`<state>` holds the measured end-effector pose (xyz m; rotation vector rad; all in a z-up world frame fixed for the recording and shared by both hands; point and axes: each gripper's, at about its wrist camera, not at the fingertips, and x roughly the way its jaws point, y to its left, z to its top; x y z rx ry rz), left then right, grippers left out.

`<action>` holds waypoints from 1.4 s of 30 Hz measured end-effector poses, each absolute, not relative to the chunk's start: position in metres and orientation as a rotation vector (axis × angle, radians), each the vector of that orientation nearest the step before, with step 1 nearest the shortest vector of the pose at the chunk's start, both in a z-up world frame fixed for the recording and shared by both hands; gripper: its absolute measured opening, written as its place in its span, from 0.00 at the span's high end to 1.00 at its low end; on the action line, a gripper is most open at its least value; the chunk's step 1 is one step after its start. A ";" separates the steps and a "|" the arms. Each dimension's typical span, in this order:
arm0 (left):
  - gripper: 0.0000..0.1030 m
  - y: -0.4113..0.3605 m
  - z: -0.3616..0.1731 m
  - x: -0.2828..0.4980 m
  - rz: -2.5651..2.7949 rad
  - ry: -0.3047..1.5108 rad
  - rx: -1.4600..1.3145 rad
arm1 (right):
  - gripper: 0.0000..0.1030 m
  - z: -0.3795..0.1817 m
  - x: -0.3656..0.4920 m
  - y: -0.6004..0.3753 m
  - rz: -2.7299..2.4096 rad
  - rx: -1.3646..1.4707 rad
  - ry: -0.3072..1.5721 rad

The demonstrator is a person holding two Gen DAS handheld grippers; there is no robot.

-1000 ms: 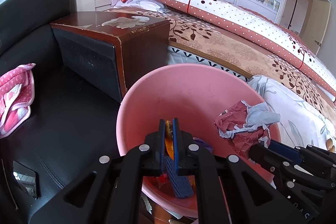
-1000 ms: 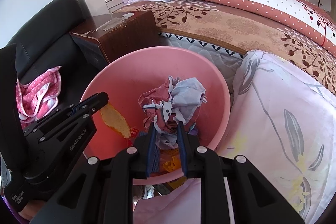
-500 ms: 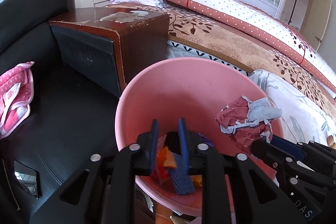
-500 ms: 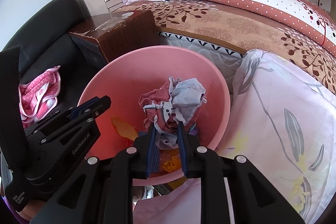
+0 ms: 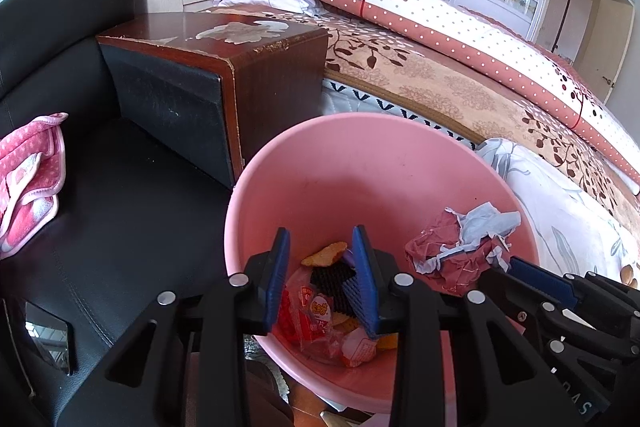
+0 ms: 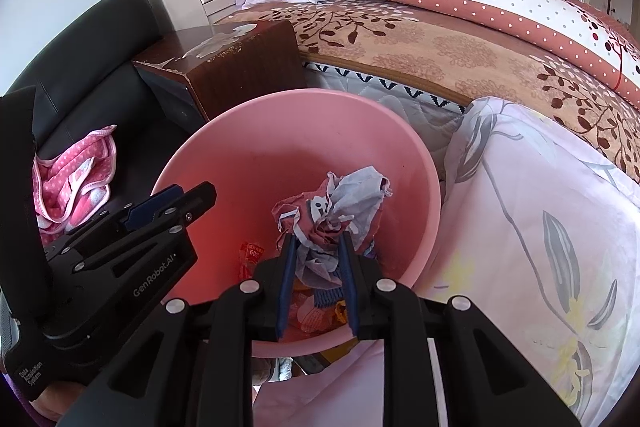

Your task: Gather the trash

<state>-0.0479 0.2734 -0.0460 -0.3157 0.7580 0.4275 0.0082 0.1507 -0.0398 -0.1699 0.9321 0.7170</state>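
Both grippers hang over a round pink plastic basin [image 5: 312, 163] that fills the lower centre of each view. Seen from its own camera, the left gripper [image 5: 320, 269], black with blue ribbed pads, has its jaws opening, and nothing is pressed between them; through the gap shows the litter on the basin floor: a flat orange-yellow snack piece [image 5: 325, 253] and, below it, a heap of red and clear food wrappers [image 5: 316, 311]. In the right wrist view the same gripper enters from the left edge, its tips over the basin's near-left rim.

The right gripper [image 6: 317, 263] is clenched on a crumpled ball of maroon and pale blue paper [image 6: 340, 207]; the pads press the lower part of the wad and the rest bulges above the fingertips, over the inside of the basin. In the left wrist view the wad sits at the right of the basin, against the inner wall, with the right gripper's blue-tipped fingers coming in from the lower right corner.

Behind the basin, at upper left, stands a dark brown wooden nightstand [image 5: 256, 67] with a worn top, beside a bed with a tan leaf-patterned blanket [image 6: 420, 47]. A black leather seat [image 5: 100, 207] fills the left side, with a pink dotted cloth [image 5: 28, 179] lying on it at the left edge. A white floral quilt [image 6: 540, 227] lies just right of the basin.
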 end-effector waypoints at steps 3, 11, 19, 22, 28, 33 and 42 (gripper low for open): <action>0.69 0.274 -0.046 -0.048 0.431 0.759 -0.311 | 0.79 -0.040 0.008 0.151 0.718 -0.168 0.931; 0.69 0.274 -0.046 -0.049 0.431 0.759 -0.314 | 0.74 -0.041 0.009 0.148 0.712 -0.156 0.936; 0.69 0.274 -0.046 -0.051 0.430 0.757 -0.319 | 0.72 -0.043 0.007 0.147 0.708 -0.153 0.944; 0.69 0.274 -0.047 -0.051 0.430 0.760 -0.318 | 0.69 -0.043 0.004 0.146 0.711 -0.154 0.940; 0.69 0.269 -0.043 -0.054 0.425 0.756 -0.313 | 0.65 -0.042 0.002 0.142 0.709 -0.148 0.936; 0.69 0.263 -0.039 -0.055 0.418 0.751 -0.299 | 0.61 -0.037 -0.001 0.134 0.701 -0.131 0.917; 0.68 0.249 -0.027 -0.062 0.408 0.736 -0.271 | 0.55 -0.027 -0.011 0.117 0.686 -0.121 0.879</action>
